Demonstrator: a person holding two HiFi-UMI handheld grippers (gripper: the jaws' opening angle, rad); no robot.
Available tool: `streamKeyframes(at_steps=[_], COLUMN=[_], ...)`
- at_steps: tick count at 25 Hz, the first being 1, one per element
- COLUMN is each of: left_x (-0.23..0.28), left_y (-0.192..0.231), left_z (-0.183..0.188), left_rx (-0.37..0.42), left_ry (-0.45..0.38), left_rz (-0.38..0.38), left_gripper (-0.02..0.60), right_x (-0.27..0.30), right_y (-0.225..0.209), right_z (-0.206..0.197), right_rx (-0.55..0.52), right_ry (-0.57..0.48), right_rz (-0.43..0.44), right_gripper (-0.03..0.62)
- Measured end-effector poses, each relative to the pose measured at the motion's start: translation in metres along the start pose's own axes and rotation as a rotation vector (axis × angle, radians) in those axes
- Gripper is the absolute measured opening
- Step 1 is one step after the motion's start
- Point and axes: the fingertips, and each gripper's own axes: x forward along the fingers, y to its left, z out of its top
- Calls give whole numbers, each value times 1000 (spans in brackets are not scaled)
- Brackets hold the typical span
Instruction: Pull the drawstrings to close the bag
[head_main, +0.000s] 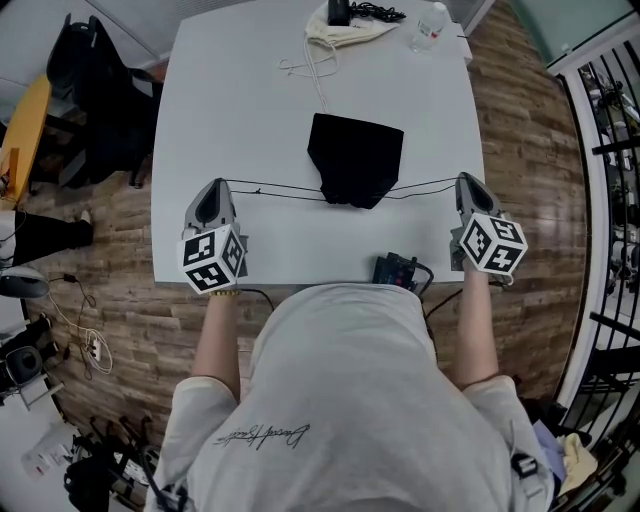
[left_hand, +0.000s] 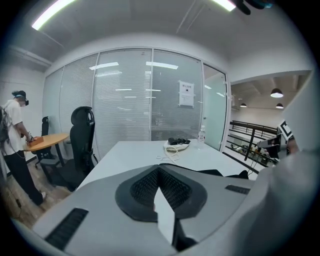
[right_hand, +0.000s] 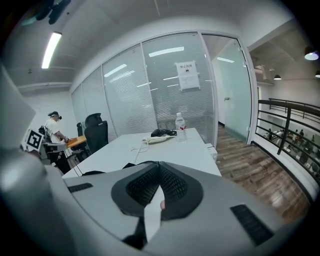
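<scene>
A black drawstring bag (head_main: 355, 158) lies in the middle of the white table (head_main: 230, 110), its gathered mouth toward me. One thin black drawstring (head_main: 275, 190) runs taut from the mouth out to the left, and my left gripper (head_main: 221, 185) is shut on its end. The other drawstring (head_main: 425, 187) stretches to the right, where my right gripper (head_main: 464, 180) is shut on it. In the left gripper view the left gripper (left_hand: 159, 172) shows its jaws pressed together, with the bag (left_hand: 215, 173) just beyond. The right gripper (right_hand: 159, 170) also shows its jaws together in the right gripper view.
At the table's far edge lie a cream cloth pouch (head_main: 350, 32) with a loose cord and a water bottle (head_main: 428, 25). A black device with cables (head_main: 397, 268) sits at the near edge. An office chair (head_main: 100, 100) stands left; a railing (head_main: 610, 150) runs right.
</scene>
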Motion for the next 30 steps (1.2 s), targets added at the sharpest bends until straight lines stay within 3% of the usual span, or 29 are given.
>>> streamKeyframes(at_steps=[3, 8, 17, 30], left_x=[-1, -2, -9, -6], left_y=[-13, -58, -97, -122], left_z=[6, 9, 13, 16], left_rx=[13, 118, 52, 51], left_ry=[-16, -36, -71, -48], left_rz=[-33, -124, -226, -291], left_gripper=[11, 11, 11, 9], right_x=[1, 6, 8, 12], right_y=[15, 61, 116, 142], right_z=[3, 1, -5, 1], right_rx=[-8, -57, -91, -135], right_ry=[-9, -6, 12, 17], right_rz=[34, 155, 279, 333], right_gripper=[25, 25, 25, 25])
